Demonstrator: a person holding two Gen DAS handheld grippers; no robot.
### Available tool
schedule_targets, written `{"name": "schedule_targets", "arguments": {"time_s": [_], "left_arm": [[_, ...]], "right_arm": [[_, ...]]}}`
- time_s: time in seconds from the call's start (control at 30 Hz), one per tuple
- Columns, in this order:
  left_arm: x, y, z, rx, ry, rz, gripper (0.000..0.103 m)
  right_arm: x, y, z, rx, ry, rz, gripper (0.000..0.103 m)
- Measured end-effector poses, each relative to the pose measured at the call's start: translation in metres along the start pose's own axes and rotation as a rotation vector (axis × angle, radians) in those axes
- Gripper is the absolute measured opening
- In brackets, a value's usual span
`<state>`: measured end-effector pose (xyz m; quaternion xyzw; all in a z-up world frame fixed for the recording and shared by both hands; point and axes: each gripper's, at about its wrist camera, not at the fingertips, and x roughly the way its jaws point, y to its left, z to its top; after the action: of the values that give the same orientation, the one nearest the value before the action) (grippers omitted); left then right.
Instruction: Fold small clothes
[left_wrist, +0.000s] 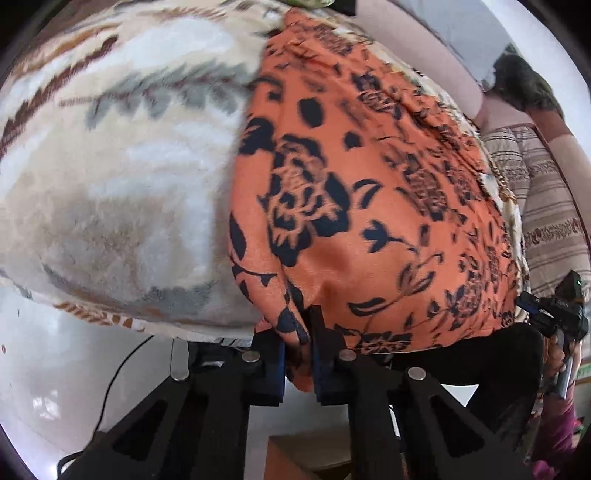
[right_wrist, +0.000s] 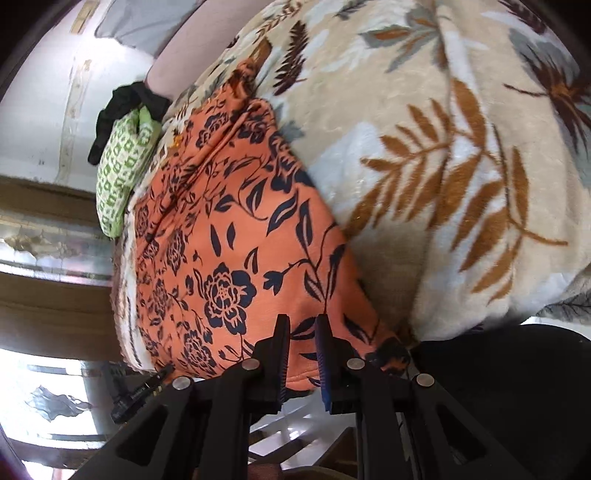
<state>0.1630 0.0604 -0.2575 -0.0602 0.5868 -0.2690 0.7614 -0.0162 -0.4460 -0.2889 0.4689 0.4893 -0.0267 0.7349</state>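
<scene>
An orange garment with a dark blue flower print (left_wrist: 351, 192) lies spread on a cream blanket with a leaf pattern (left_wrist: 122, 166). Its near hem hangs over the bed's edge. My left gripper (left_wrist: 295, 326) is shut on that hem, and a fold of orange cloth is pinched between the pads. In the right wrist view the same garment (right_wrist: 229, 240) runs away from me, with my right gripper (right_wrist: 303, 321) shut on another part of its near edge. The blanket (right_wrist: 443, 166) fills the right side of that view.
A green-and-white patterned cloth (right_wrist: 122, 166) and a black cloth (right_wrist: 122, 107) lie at the far end of the garment. A striped fabric (left_wrist: 546, 206) lies to the right of the bed. Dark clothing of a person (right_wrist: 517, 387) is close by the bed's edge.
</scene>
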Motion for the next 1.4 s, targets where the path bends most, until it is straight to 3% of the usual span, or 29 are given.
{"name": "schedule_targets", "arguments": {"time_s": [0.13, 0.17, 0.2, 0.3, 0.33, 0.5, 0.6, 0.67, 0.7, 0.77, 0.87, 1.13, 1.23, 1.4], "left_arm": [[-0.007, -0.004, 0.004, 0.019, 0.002, 0.025, 0.011], [-0.005, -0.003, 0.006, 0.014, 0.015, 0.036, 0.012], [-0.001, -0.001, 0.008, 0.003, 0.029, 0.055, 0.014], [0.008, 0.005, 0.011, -0.032, 0.050, 0.094, 0.037], [0.010, 0.006, 0.012, -0.039, 0.051, 0.097, 0.044], [0.014, 0.008, 0.012, -0.049, 0.052, 0.063, 0.044], [0.012, 0.013, 0.010, -0.065, 0.048, 0.036, 0.022], [0.007, 0.013, 0.009, -0.058, 0.039, 0.009, 0.012], [0.003, 0.010, 0.009, -0.038, 0.031, 0.006, 0.012], [-0.003, 0.000, 0.008, 0.002, 0.018, -0.008, 0.011], [-0.017, -0.010, 0.011, 0.038, 0.007, -0.035, 0.010], [-0.063, -0.010, 0.044, 0.005, -0.077, -0.180, 0.010], [-0.084, -0.018, 0.072, 0.016, -0.125, -0.210, 0.010], [-0.103, -0.031, 0.129, 0.029, -0.172, -0.245, 0.010]], "right_arm": [[-0.004, -0.006, 0.002, -0.008, 0.011, -0.059, 0.026], [-0.005, -0.009, 0.001, -0.010, 0.015, -0.072, 0.034], [-0.005, -0.011, 0.001, -0.011, 0.018, -0.082, 0.050], [-0.010, -0.014, 0.001, -0.010, -0.021, -0.037, 0.066], [-0.011, -0.014, 0.001, -0.010, -0.038, -0.034, 0.067], [-0.001, -0.011, 0.004, -0.038, -0.024, -0.125, 0.067], [0.015, -0.016, 0.009, -0.028, 0.007, -0.117, 0.067], [0.024, -0.016, 0.011, -0.042, 0.030, -0.115, 0.060], [0.026, -0.011, 0.010, -0.068, 0.042, -0.130, 0.035], [0.030, 0.001, 0.005, -0.119, 0.087, -0.145, 0.007], [0.026, 0.021, -0.001, -0.183, 0.099, -0.113, 0.007], [-0.003, 0.055, 0.023, -0.149, 0.020, 0.149, 0.006], [-0.013, 0.062, 0.046, -0.128, -0.020, 0.218, 0.006], [-0.023, 0.087, 0.085, -0.113, -0.090, 0.249, 0.006]]}}
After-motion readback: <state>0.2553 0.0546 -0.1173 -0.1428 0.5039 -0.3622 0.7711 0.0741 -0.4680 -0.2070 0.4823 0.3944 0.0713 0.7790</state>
